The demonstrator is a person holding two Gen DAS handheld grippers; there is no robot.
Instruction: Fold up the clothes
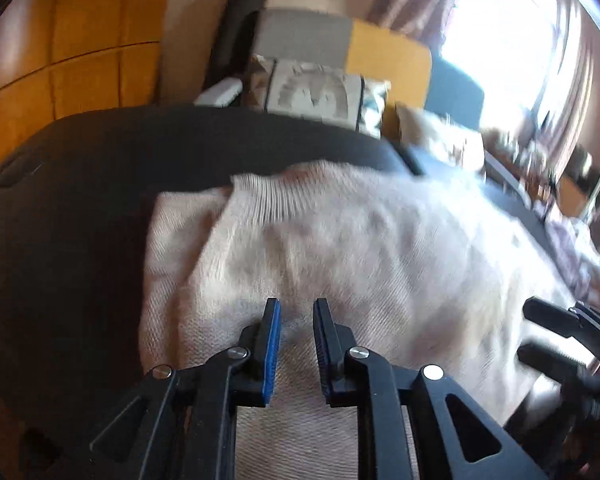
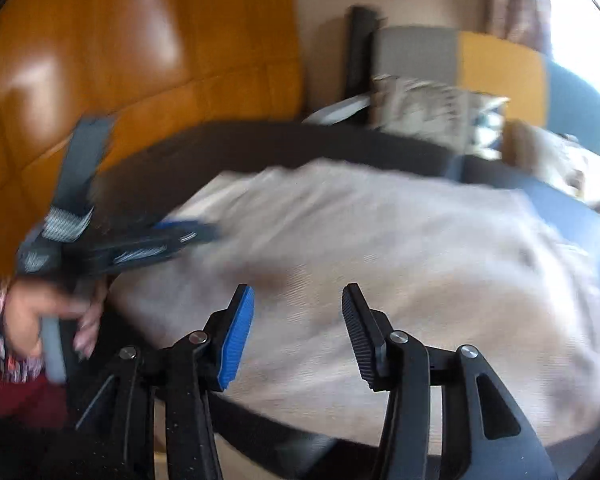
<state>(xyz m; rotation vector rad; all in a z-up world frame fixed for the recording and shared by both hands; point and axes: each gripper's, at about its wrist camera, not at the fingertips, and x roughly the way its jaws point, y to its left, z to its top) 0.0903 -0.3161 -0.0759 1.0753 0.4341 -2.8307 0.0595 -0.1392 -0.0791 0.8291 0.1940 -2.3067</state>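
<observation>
A pale beige knit sweater lies spread on a dark table, its ribbed edge towards the far side. My left gripper hovers over the near part of the sweater, jaws a little apart with nothing between the blue pads. My right gripper stands open wider above the cloth, also holding nothing. In the left wrist view the right gripper shows at the right edge. The right wrist view shows the left gripper, blurred, held by a hand.
Beyond the table stands a sofa with patterned cushions. A glossy wooden cabinet fills the left. A bright window with curtains is at the right. Crumpled fabric lies at the table's right end.
</observation>
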